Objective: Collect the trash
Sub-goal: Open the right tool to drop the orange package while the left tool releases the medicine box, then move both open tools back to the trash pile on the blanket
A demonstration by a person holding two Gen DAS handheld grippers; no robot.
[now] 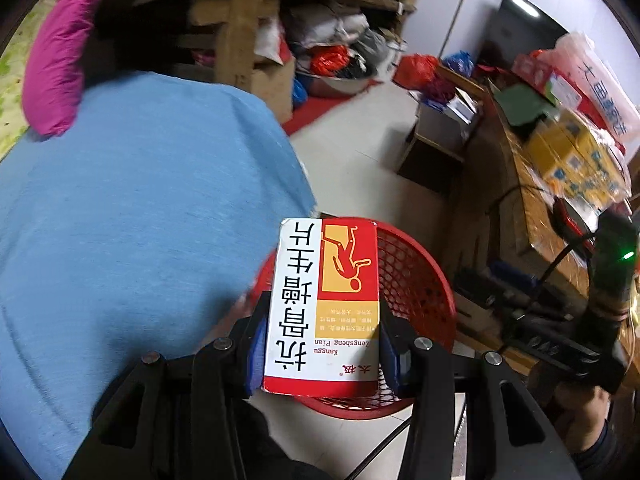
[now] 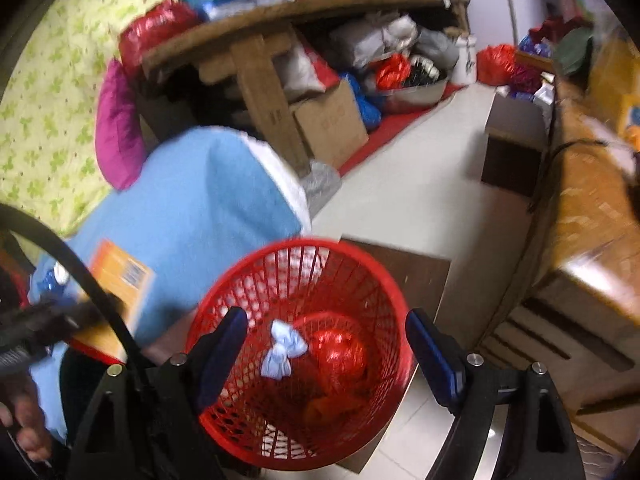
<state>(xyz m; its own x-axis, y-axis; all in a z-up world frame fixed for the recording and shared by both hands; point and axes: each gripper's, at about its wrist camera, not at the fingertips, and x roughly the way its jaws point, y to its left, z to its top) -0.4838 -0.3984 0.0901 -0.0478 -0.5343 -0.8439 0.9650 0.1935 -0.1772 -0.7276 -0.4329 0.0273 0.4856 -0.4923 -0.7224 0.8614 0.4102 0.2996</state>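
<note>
Left gripper (image 1: 322,344) pinches the box (image 1: 324,304) by its long sides, long axis pointing forward, directly over the near rim of the bin (image 1: 420,280). Right gripper (image 2: 326,352), spread and empty, hovers above the bin, where trash (image 2: 284,350) already lies.

This is a room in a home, packed with stuff. A bed (image 2: 192,200) with a blue sheet is sitting on the left, with a pink pillow (image 2: 118,128) lying at its far end. A wooden bench (image 2: 256,64) at the far side is holding boxes, with bags (image 2: 384,44) piling up under it. A red trash basket (image 2: 304,356) is standing on the near floor.
</note>
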